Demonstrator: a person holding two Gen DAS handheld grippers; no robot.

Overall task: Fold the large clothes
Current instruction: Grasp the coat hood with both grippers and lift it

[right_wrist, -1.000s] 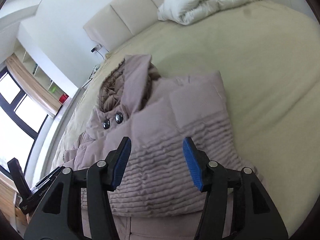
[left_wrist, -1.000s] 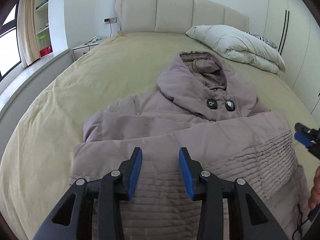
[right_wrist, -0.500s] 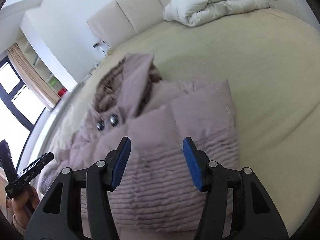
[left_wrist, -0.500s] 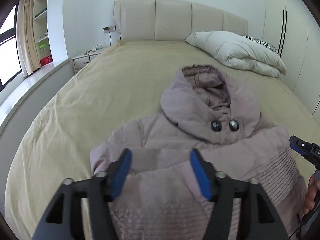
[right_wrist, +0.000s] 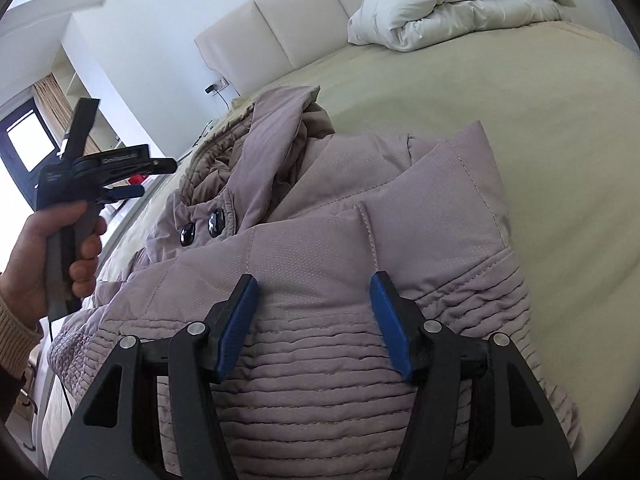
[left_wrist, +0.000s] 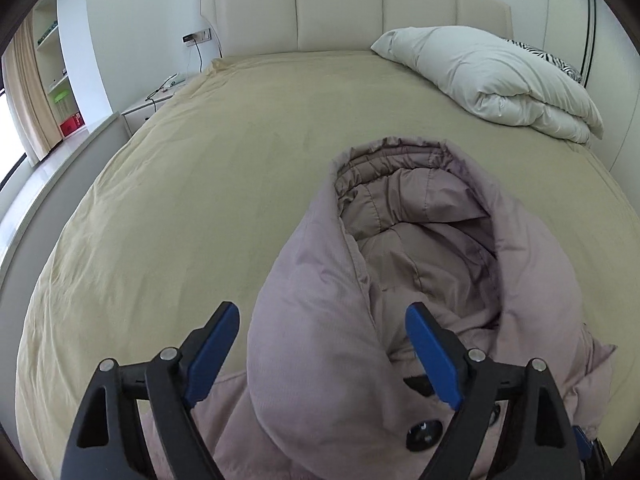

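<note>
Both grippers, left gripper (left_wrist: 322, 350) and right gripper (right_wrist: 312, 326), hover with fingers released over the padded jacket (right_wrist: 320, 264).

The left hand-held gripper (left_wrist: 322, 354) points downward, its jaws just opened wide and gripping nothing. The left hand (right_wrist: 48, 256) wraps its handle, a knit cuff at the wrist. The right hand-held gripper (right_wrist: 314, 326) has been opening too — half spread, its blue pads (right_wrist: 386, 326) clamping nothing.

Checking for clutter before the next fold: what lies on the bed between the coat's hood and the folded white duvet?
Nothing: only bare tan bedsheet separates the hood from the duvet, seen in the left wrist view.
</note>
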